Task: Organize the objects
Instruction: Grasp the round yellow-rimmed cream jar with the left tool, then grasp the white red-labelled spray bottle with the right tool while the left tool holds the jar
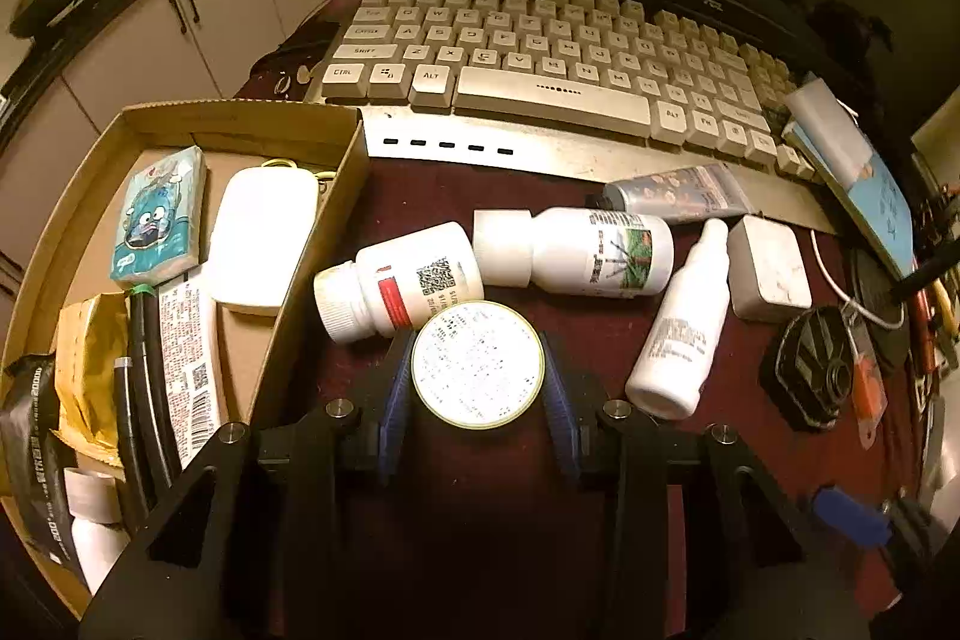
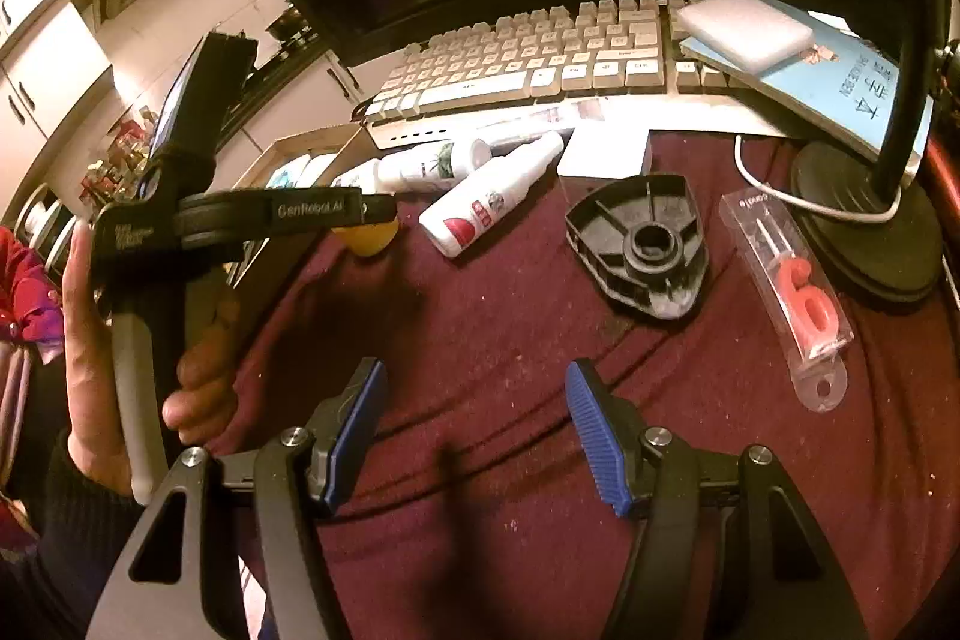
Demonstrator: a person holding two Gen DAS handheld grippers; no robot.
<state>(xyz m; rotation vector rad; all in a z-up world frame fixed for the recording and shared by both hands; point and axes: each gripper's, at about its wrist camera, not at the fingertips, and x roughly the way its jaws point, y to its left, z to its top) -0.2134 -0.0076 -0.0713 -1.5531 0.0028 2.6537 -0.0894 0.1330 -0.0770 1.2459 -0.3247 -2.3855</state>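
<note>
My left gripper [image 1: 478,376] clamps a round yellow-rimmed tin [image 1: 478,365], just behind a white pill bottle [image 1: 399,283] lying ahead. My right gripper [image 2: 474,436] hangs spread wide over the maroon cloth [image 2: 492,316], clutching nothing.

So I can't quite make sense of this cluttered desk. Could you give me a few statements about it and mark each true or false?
1. The left gripper has a round tin between its fingers. True.
2. The right gripper holds a bottle. False: it is open and holds nothing.
3. The cardboard box is empty. False: it holds a tissue pack among other things.
4. The number candle shows a 6. True.
</note>
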